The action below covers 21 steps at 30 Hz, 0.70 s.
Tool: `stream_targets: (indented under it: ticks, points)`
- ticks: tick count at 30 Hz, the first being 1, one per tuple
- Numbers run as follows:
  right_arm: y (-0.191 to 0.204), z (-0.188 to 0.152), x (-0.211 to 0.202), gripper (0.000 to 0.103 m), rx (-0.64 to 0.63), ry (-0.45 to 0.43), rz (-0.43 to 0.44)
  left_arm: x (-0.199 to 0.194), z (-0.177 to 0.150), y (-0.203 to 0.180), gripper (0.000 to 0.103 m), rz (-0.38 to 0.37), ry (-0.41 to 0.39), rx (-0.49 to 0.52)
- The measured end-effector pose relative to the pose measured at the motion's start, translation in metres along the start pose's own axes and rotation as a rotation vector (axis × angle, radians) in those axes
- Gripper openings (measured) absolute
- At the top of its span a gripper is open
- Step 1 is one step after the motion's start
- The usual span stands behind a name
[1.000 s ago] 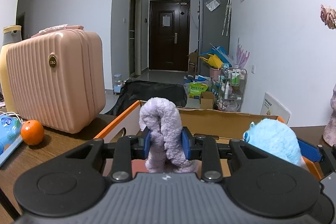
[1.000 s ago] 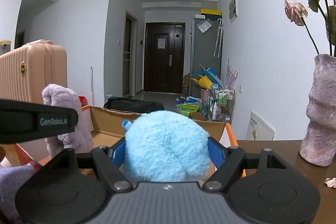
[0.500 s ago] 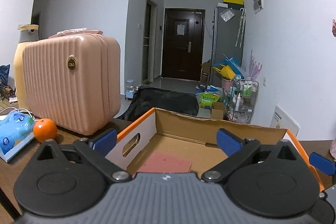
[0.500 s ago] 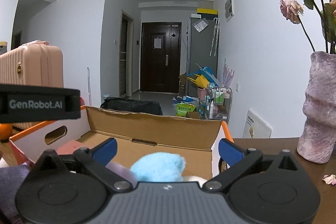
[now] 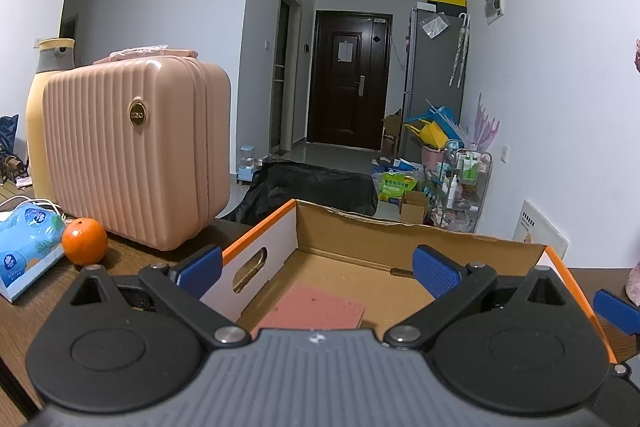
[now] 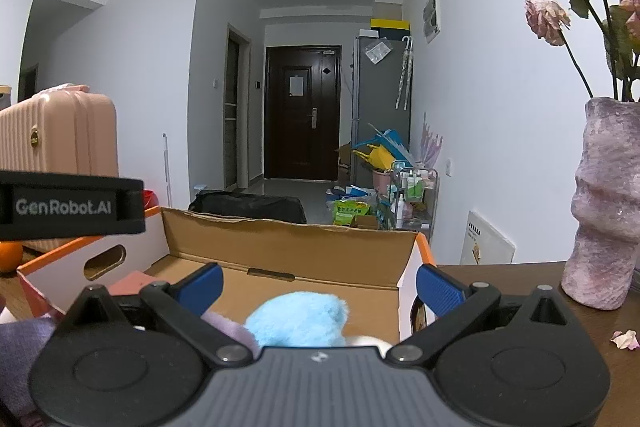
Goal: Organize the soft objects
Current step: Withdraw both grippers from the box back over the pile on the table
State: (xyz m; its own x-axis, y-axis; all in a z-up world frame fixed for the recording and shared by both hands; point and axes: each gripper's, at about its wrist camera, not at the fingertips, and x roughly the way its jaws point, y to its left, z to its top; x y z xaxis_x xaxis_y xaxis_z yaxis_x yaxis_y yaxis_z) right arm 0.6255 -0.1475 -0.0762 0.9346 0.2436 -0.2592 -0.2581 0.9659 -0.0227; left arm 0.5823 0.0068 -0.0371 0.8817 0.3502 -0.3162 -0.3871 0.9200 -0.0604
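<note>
Both claws are spread wide and gripping nothing — your left claw (image 5: 316, 269) frames only the open cardboard box (image 5: 420, 239), and your right claw (image 6: 318, 285) hangs over the same box with the blue plush toy (image 6: 298, 319) lying loose beneath it, its pads clear of the fur. Just beside that toy, to its left, a slip of the lilac plush (image 6: 226, 325) peeks out from behind the claw body; how much of it sits in the box you can't tell from here.

These things look feather-light and squashy, so they'll give under the pads and spring back — take any next one across its fattest middle, not by a trailing limb, and squeeze well in, because fluffy pile can slide.

Inside the box, the left wrist view shows a flat pink pad (image 5: 316, 307) on the floor and bare cardboard around it. The box stands on the dark wooden bench (image 6: 520, 279), with the pink suitcase (image 5: 132, 155) and an orange (image 5: 85, 241) off to the left and the mauve vase (image 6: 606, 203) to the right, standing clear of the box.
</note>
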Motion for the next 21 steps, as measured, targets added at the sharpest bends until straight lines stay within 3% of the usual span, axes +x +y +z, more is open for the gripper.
stream_targets:
  ticks: [21]
  points:
    - [-0.004, -0.008, -0.033, 0.103, -0.011, -0.028, -0.033, -0.029, -0.006, 0.003, 0.103, -0.013, -0.033, 0.015]
